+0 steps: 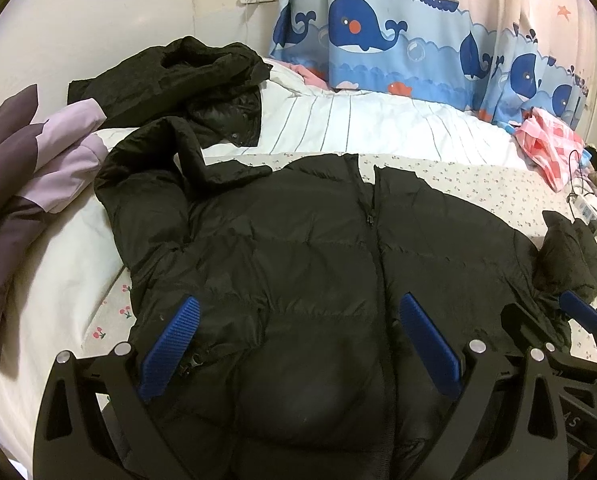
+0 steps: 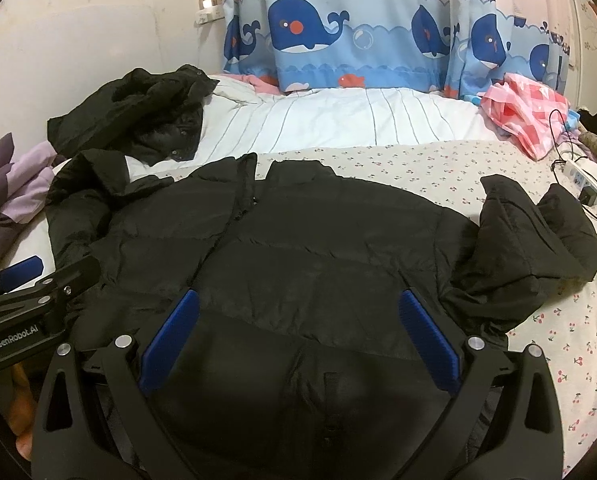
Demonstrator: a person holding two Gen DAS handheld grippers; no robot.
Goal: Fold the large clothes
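The black quilted puffer jacket (image 1: 298, 240) lies front-up and zipped on the floral-sheeted bed (image 2: 538, 340). Both the left claw (image 1: 298, 348) and right claw (image 2: 298, 344) hover wide open over its hem, holding nothing. Best to fold each rumpled sleeve (image 2: 530, 240) inward first.

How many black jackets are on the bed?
2: a black puffer jacket spread flat in front of the tongs, and a crumpled black coat farther back left. Others may be hidden.

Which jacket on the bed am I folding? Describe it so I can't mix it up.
Start at the bed with the cherry-print sheet. The black puffer jacket lies spread flat, zipped, nearest both tongs. The other black jacket sits crumpled farther back, toward the whale curtain.
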